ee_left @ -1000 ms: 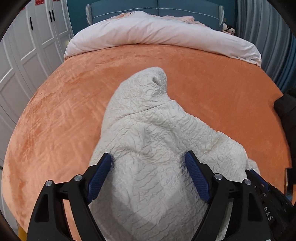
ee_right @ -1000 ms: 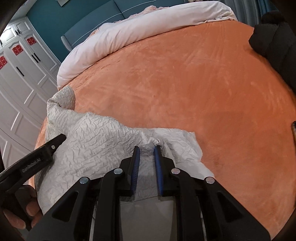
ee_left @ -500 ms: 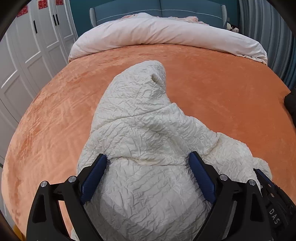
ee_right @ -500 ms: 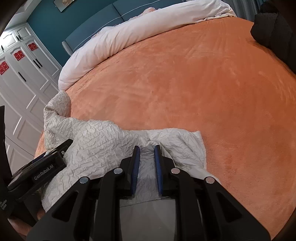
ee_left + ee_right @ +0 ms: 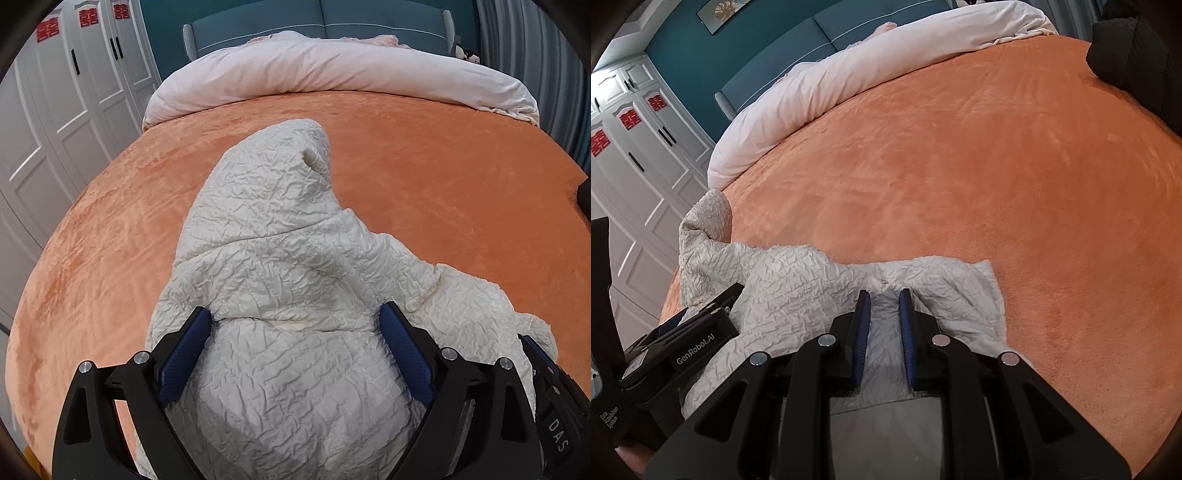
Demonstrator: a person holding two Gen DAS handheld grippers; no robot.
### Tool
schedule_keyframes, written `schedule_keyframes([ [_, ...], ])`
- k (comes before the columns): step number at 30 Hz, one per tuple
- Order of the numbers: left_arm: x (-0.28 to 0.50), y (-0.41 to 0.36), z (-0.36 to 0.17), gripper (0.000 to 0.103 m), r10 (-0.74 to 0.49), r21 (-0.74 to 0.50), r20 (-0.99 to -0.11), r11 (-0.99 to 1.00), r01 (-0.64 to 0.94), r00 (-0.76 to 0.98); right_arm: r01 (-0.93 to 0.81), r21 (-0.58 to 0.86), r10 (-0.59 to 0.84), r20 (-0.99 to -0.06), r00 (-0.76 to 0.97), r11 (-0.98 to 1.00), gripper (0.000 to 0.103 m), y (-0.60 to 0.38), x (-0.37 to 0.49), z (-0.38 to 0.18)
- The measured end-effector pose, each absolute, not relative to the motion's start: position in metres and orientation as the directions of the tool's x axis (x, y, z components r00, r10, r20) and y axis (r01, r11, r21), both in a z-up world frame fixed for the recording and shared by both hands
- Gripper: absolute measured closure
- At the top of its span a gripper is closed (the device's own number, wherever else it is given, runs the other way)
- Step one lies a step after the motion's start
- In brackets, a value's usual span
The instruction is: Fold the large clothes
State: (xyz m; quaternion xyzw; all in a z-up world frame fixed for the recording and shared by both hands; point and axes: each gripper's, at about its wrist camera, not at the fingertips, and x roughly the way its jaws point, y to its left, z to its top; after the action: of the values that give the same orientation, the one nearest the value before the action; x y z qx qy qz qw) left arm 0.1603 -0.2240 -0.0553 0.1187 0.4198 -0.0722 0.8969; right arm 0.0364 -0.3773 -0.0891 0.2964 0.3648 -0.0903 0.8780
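**Cream hooded jacket bunched on the orange bed, one tong clamped, one wide**

Left wrist view: the left tongs (image 5: 293, 325) stood spread wide, blue pads on either flank of the cream crinkled hooded jacket (image 5: 280, 288) and no fold pinched between them. The jacket lay heaped straight ahead of and under those tongs on the orange bedspread (image 5: 443, 177), hood pointing away toward the white duvet (image 5: 332, 70). It looked light, puffy and soft, likely to slump and slide rather than hold a crease; hem corners and shoulder seams looked the surest places to grab. Against a second earlier, the jaws had widened a little and the jacket sat closer and larger between them.

Right wrist view: the right tongs (image 5: 884, 299) were nearly closed, pinching a gather of the jacket's edge (image 5: 882, 284). The cloth spread to their left, where the left tongs' body (image 5: 694, 343) showed. Compared with earlier, the fabric lay lower and flatter on the bed.
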Motion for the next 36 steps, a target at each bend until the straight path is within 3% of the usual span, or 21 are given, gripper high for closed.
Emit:
schedule_keyframes([
  [6,0.150,-0.199,-0.024,0.013,-0.156,0.023,-0.807,0.955,0.294,0.570,0.369,0.500,0.101,-0.689,0.717,0.784,0.085,-0.389,0.022,-0.073],
  [10,0.098,-0.149,0.020,0.012,-0.312,-0.099,-0.795,0.913,0.395,0.520,0.353,0.559,0.150,-0.664,0.733,0.751,0.058,-0.398,-0.034,-0.028],
  [11,0.078,-0.134,0.028,0.012,-0.333,-0.105,-0.792,0.899,0.425,0.511,0.343,0.548,0.148,-0.664,0.733,0.763,0.058,-0.397,-0.059,-0.017],
  [19,-0.053,-0.084,0.004,0.012,-0.374,-0.104,-0.860,0.795,0.598,0.347,0.359,0.559,0.227,-0.723,0.652,0.747,0.049,-0.359,-0.148,-0.026],
  [23,-0.070,-0.084,-0.029,0.013,-0.287,-0.028,-0.894,0.802,0.597,0.343,0.361,0.573,0.267,-0.735,0.624,0.735,0.047,-0.338,-0.150,-0.040],
  [24,-0.065,-0.083,-0.034,0.016,-0.248,0.009,-0.896,0.819,0.573,0.369,0.363,0.561,0.261,-0.744,0.614,0.744,0.047,-0.333,-0.147,-0.041],
  [26,-0.050,-0.075,-0.037,0.038,-0.199,0.048,-0.891,0.851,0.522,0.407,0.349,0.537,0.247,-0.751,0.612,0.768,0.084,-0.326,-0.143,-0.039],
  [27,-0.041,-0.070,-0.037,0.042,-0.213,0.018,-0.897,0.858,0.513,0.388,0.346,0.531,0.239,-0.750,0.616,0.774,0.090,-0.324,-0.142,-0.034],
  [28,-0.034,-0.064,-0.034,0.054,-0.243,-0.032,-0.901,0.864,0.503,0.360,0.330,0.553,0.247,-0.726,0.642,0.765,0.095,-0.326,-0.145,-0.024],
  [29,-0.032,-0.062,-0.030,0.066,-0.243,-0.033,-0.901,0.865,0.501,0.360,0.312,0.590,0.268,-0.692,0.670,0.745,0.097,-0.329,-0.149,-0.017],
  [32,-0.036,-0.056,-0.014,0.073,-0.238,-0.006,-0.878,0.873,0.488,0.415,0.273,0.690,0.310,-0.595,0.742,0.671,0.099,-0.340,-0.171,0.007],
  [33,-0.037,-0.055,-0.012,0.073,-0.241,-0.006,-0.876,0.872,0.489,0.418,0.292,0.690,0.303,-0.604,0.737,0.663,0.099,-0.342,-0.177,0.005],
  [36,-0.038,-0.058,-0.029,0.072,-0.195,0.036,-0.890,0.871,0.491,0.411,0.432,0.544,0.236,-0.777,0.584,0.720,0.100,-0.338,-0.178,-0.046],
])
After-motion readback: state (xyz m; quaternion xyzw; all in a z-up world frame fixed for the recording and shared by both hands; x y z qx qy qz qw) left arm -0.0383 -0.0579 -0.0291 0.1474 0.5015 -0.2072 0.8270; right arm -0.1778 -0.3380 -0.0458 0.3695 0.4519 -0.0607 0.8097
